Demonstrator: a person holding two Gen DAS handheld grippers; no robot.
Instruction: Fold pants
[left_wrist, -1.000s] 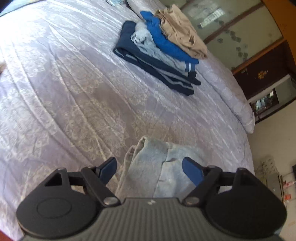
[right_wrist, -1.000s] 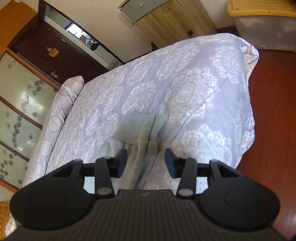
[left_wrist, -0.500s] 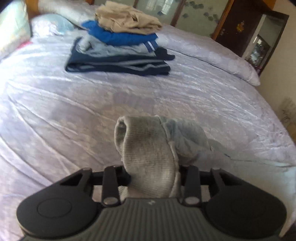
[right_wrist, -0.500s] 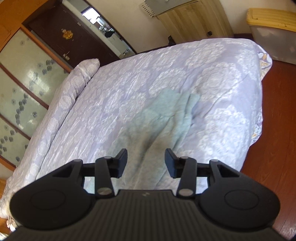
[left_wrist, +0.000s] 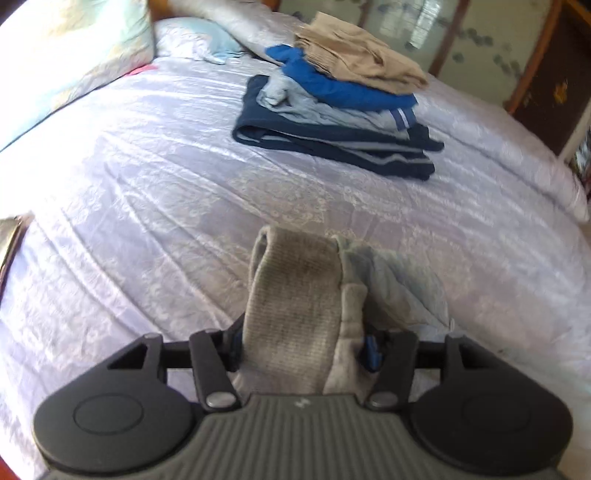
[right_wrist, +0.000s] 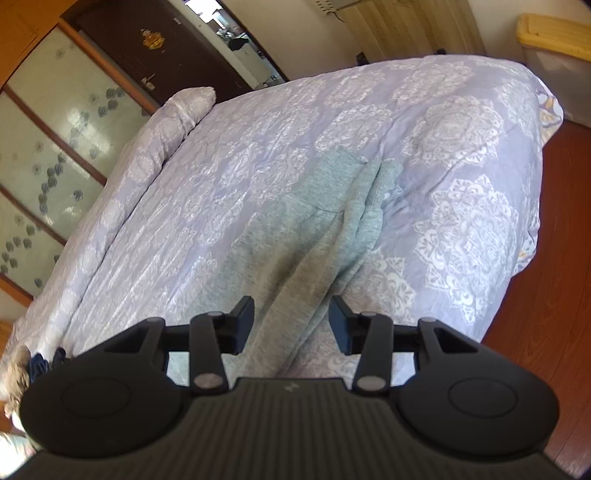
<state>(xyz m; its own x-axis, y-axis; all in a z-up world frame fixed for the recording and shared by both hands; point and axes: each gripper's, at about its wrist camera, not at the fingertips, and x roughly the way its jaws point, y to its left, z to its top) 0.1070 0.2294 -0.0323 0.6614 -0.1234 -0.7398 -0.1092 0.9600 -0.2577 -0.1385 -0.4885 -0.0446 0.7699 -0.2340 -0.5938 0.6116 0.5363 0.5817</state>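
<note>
My left claw is opening, with the grey pants bunched between its pads at 6 o'clock on the bed. My right claw hangs half open above the pant legs, gripping nothing. The yellow-lidded bin sits at 2 o'clock; contents can't tell.

Our grey pants lie lengthwise on the bedspread near the foot of the bed, their ribbed waistband raised before us. Beyond it sits a stack of folded clothes, pillows behind.
</note>
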